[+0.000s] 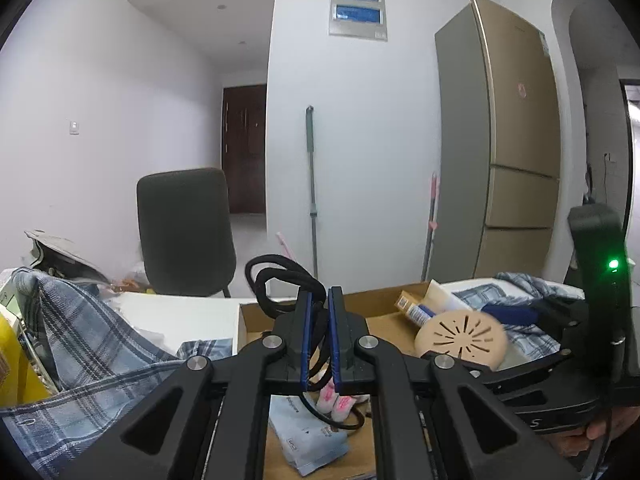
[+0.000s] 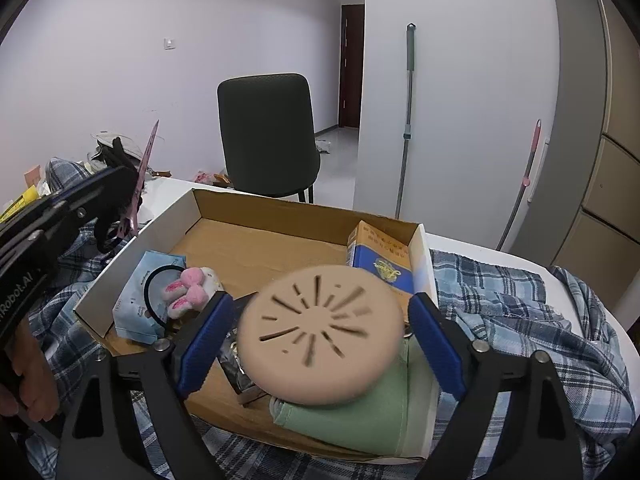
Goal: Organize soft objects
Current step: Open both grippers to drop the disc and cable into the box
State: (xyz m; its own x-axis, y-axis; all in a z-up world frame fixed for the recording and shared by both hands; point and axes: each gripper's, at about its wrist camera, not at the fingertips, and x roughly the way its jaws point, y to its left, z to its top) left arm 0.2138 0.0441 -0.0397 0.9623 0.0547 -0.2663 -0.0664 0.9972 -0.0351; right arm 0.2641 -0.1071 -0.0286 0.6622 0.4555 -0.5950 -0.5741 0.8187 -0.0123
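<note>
the right gripper is spread wide, a blurred beige slotted disc seen between its pads, untouched. beyond it a cardboard box is seen. the left gripper is clamped on a black cord.

"Robot.AI" runs in white along the left gripper body; other print too blurred to read.

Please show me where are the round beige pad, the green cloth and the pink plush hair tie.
round beige pad (image 2: pixel 320 332), right wrist view, centre of its slotted face
green cloth (image 2: pixel 360 420), right wrist view, folded front part
pink plush hair tie (image 2: pixel 188 292), right wrist view, plush body
</note>
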